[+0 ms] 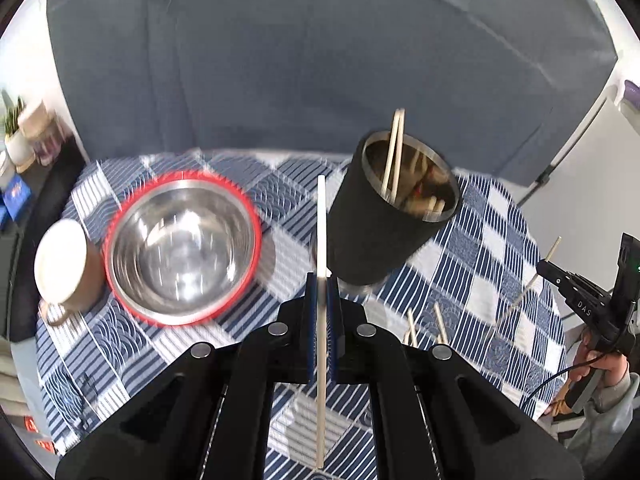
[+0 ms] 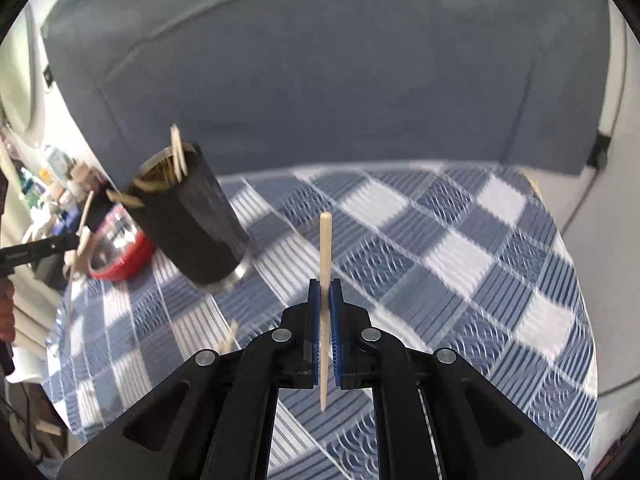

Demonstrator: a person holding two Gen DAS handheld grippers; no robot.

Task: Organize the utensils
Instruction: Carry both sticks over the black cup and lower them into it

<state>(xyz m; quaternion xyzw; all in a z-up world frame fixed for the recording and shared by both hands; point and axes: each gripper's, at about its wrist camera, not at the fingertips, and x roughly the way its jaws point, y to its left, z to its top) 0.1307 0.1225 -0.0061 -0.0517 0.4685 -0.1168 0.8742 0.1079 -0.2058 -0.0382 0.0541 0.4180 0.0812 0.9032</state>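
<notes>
Chopsticks are the items under organisation. One pale wooden chopstick (image 1: 321,280) is clamped upright between the closed jaws of the left gripper (image 1: 321,292), above the counter (image 1: 496,216) with its blue-and-white checked cloth. A second pale wooden chopstick (image 2: 325,300) is pinched the same way in the closed jaws of the right gripper (image 2: 325,300).

Progress: the tall black cylindrical holder with a steel lining (image 1: 384,208) already contains several chopsticks (image 1: 394,152), standing and leaning against its rim. Judged from this, the work is partly done. Outstanding: the two held sticks have yet to go in, and a few loose chopsticks (image 1: 440,322) lie on the cloth near the holder's base. Their exact count cannot be told through the blur.

Nearby stand a steel bowl with a red rim (image 1: 182,246) and a beige mug with a white interior (image 1: 64,268), neither involved.

Markings: the letters "DAS" are legible on the right gripper's body in the left wrist view. No other writing is readable.
</notes>
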